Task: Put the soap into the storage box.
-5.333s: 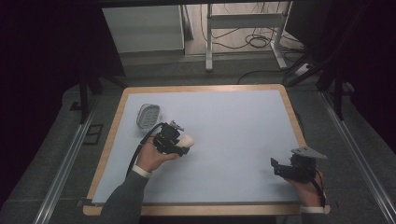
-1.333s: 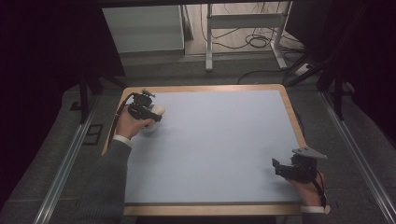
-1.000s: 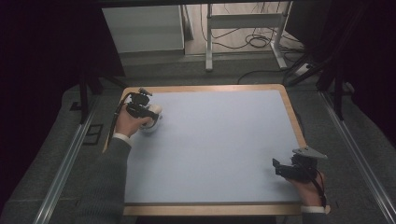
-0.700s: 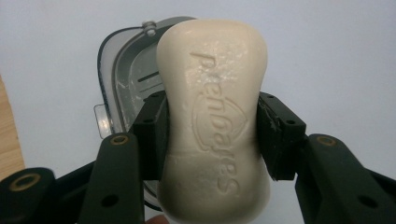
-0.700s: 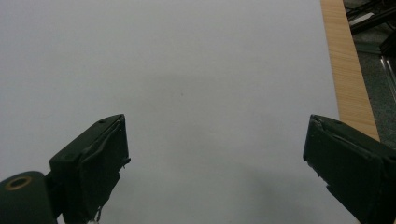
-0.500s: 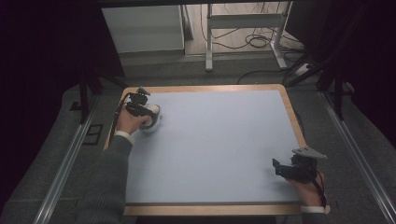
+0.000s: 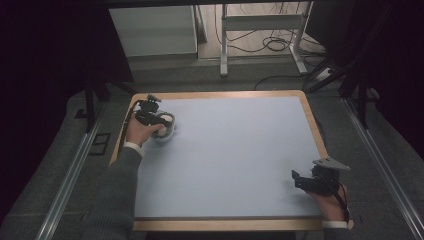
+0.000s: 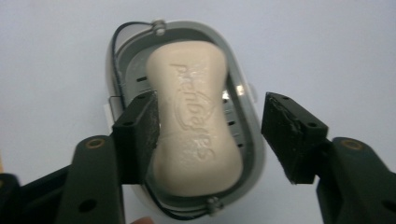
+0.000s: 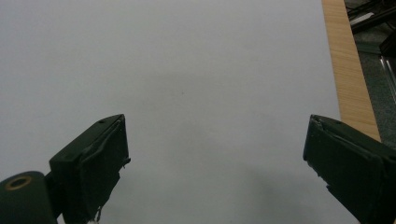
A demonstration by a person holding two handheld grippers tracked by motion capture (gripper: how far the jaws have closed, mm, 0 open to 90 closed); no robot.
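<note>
A cream bar of soap lies in a grey oval soap dish at the far left corner of the mat. My left gripper hangs over it and its jaws have just been opening. The soap is between them: the left pad is at the soap's edge and the right pad stands well off it. In the high view the left gripper covers most of the dish. My right gripper rests near the front right corner, open, with bare mat between its pads.
A pale blue mat covers the table inside a wooden border. That border runs close by the right gripper. Beyond the far edge are a table frame and cables on the floor.
The left hand has carried the soap from the left middle of the mat to the dish at the far left corner and settled over it. The right hand has not moved.
</note>
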